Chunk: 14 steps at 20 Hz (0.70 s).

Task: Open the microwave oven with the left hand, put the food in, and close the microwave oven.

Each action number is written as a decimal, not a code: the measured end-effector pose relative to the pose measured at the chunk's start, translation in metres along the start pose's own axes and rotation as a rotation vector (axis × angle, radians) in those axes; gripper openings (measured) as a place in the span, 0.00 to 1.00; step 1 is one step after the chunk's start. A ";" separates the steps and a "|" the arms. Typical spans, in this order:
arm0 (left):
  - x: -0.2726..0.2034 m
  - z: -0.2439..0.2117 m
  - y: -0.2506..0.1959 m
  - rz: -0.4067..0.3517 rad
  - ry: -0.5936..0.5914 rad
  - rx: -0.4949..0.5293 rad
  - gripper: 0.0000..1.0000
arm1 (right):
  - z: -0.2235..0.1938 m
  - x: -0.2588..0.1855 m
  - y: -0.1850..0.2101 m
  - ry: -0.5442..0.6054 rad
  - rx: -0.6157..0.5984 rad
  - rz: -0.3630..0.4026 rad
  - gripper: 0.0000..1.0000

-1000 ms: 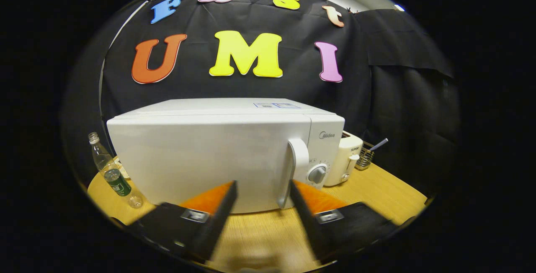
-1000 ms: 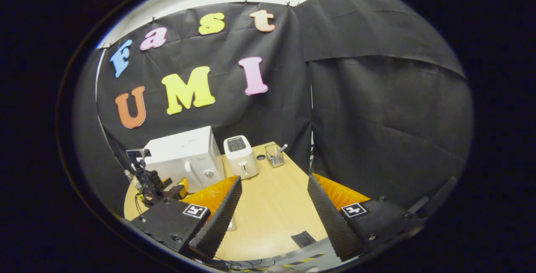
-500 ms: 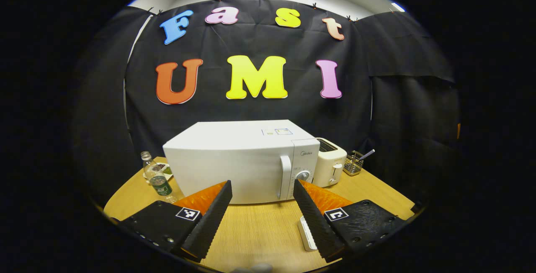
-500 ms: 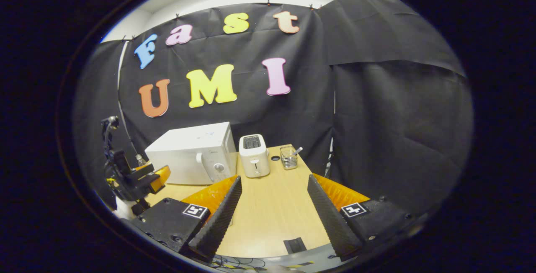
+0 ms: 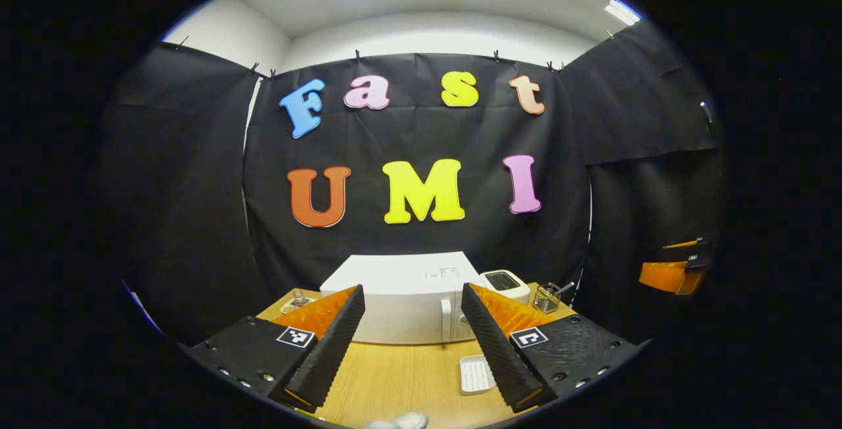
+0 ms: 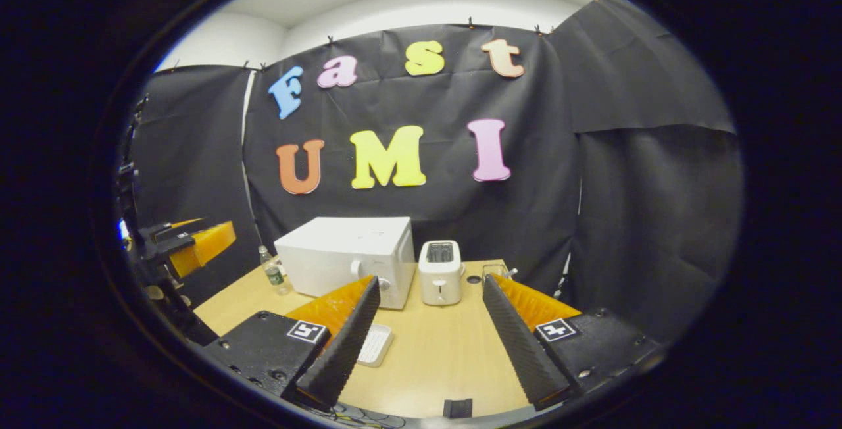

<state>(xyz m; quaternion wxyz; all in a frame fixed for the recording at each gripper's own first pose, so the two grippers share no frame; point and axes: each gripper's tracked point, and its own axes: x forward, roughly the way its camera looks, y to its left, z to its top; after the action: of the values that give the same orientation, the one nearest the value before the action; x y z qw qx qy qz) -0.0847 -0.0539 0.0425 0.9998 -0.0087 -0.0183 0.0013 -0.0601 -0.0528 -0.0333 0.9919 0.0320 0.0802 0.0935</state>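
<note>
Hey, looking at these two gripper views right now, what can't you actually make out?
- Microwave inside: door shut in both views.
- Its dial: behind the left gripper finger in the left gripper view.
- Wire basket: half covered by the right gripper finger.
- Dish behind the bottle: contents too small to tell.

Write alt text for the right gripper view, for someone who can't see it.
The right tongs are open and empty above a wooden table, facing a closed white microwave with a white toaster to its right. A small white tray lies near the tongs.
</note>
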 end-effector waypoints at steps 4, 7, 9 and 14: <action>-0.021 0.039 0.001 0.046 -0.072 -0.021 0.93 | 0.031 -0.003 0.003 -0.074 0.003 0.035 0.90; -0.028 0.045 0.001 0.058 -0.078 -0.011 0.93 | 0.044 -0.007 0.001 -0.111 -0.006 0.040 1.00; -0.031 0.045 0.004 0.076 -0.075 0.009 0.93 | 0.053 -0.011 -0.003 -0.145 -0.002 0.029 1.00; -0.041 0.042 0.008 0.091 -0.064 0.003 0.93 | 0.066 -0.017 -0.006 -0.187 -0.013 0.021 1.00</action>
<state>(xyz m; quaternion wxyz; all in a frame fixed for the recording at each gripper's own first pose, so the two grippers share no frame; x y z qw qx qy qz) -0.1271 -0.0453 0.0830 0.9976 -0.0080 -0.0501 0.0470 -0.0643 -0.0647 0.0338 0.9941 0.0352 -0.0138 0.1012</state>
